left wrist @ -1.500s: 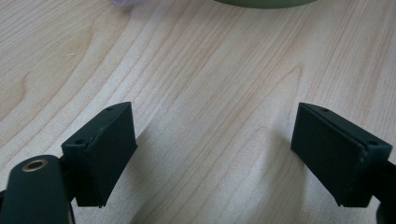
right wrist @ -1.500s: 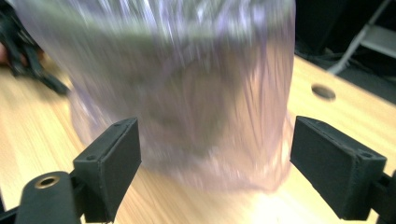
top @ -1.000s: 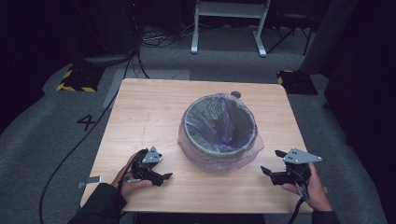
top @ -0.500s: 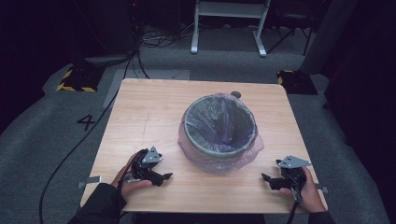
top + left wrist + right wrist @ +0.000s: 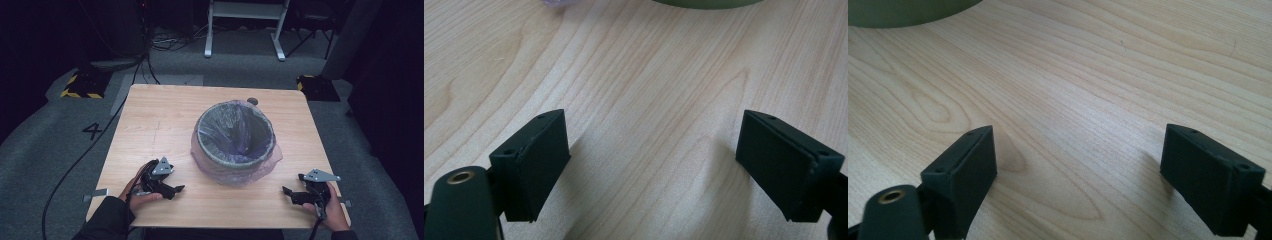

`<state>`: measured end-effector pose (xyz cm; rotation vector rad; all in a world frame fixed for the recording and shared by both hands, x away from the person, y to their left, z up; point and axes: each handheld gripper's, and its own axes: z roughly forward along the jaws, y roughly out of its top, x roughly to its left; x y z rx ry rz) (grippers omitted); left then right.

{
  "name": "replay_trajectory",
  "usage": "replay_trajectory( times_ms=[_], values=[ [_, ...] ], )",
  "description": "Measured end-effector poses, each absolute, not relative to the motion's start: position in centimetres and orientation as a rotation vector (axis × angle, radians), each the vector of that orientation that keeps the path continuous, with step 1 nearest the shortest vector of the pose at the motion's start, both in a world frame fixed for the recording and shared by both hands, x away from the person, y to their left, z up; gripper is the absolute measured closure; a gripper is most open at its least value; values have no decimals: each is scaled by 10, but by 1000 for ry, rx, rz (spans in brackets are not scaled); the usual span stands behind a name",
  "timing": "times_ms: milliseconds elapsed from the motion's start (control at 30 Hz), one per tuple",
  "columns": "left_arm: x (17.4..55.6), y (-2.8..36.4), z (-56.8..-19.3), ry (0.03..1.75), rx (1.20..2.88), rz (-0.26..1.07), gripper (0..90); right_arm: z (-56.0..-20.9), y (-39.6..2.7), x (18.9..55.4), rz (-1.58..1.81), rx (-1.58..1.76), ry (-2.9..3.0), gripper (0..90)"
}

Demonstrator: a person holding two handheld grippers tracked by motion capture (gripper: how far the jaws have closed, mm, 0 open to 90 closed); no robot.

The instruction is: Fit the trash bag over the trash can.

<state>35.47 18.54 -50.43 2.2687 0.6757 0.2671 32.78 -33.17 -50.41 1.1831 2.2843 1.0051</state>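
While the left gripper (image 5: 170,189) sits where it did a second ago at the lower left of the high view, the right gripper (image 5: 295,194) has dropped and drawn back toward the lower right corner of the table (image 5: 160,120), low over the wood; a moment before it was held a little higher and closer to the bin (image 5: 235,142); the bin itself has not shifted and stands in the middle of the frame, lined with a translucent purplish bag (image 5: 245,135) whose loose skirt spills over the rim and pools around the base; both gripper views show each pair of jaws spread wide with bare wood grain between them, pinching nothing; the bin's green wall (image 5: 696,4) sits at the top edge of the left gripper view and in the upper left corner of the right gripper view (image 5: 903,12); my reading is that both tools are parked either side of the bin, so work on the bag looks either about to begin or just finished, and I cannot tell which.
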Motion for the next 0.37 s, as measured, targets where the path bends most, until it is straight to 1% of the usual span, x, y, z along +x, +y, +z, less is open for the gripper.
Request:
replay_trajectory(
  times_ms=[367],
  values=[
    [358,184,-504,660,2278,257,117,-504,-332,328,1001,1188,2283,140]
  ],
)
